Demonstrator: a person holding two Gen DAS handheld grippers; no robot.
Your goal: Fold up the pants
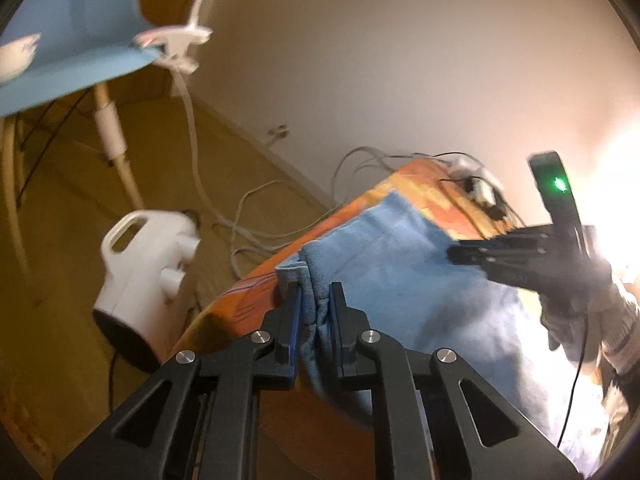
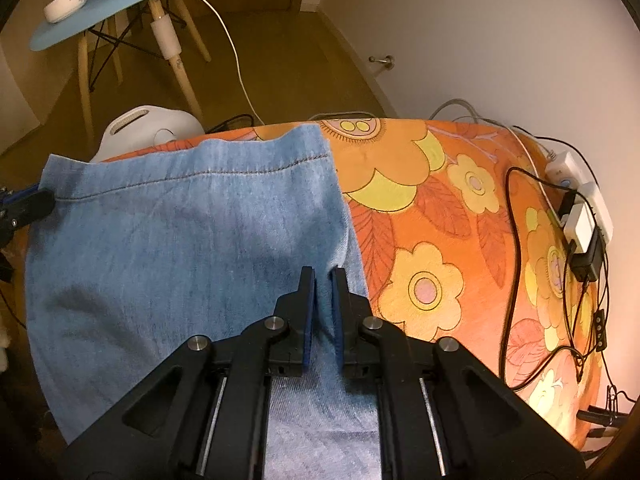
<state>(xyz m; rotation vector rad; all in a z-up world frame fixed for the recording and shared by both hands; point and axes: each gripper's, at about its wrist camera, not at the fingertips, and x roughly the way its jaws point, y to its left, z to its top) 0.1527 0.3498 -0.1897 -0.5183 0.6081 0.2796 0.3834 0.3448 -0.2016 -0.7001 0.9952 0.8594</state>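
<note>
Light blue denim pants (image 2: pixel 168 240) lie on an orange flowered cover (image 2: pixel 432 216), hem end toward the far edge. My left gripper (image 1: pixel 316 300) is shut on a bunched fold at the pants' left edge (image 1: pixel 310 280). My right gripper (image 2: pixel 322 280) is shut on the pants' right edge, low over the cloth. The right gripper also shows in the left wrist view (image 1: pixel 472 252) over the pants (image 1: pixel 400 264). The left gripper's tip shows at the left edge of the right wrist view (image 2: pixel 36 204).
A white power strip with plugs and black cables (image 2: pixel 580 208) lies along the cover's far right edge by the wall. A white appliance (image 1: pixel 144 276) stands on the wooden floor. A blue round table (image 2: pixel 92 4) carries a small bowl (image 2: pixel 66 2) and a clamp.
</note>
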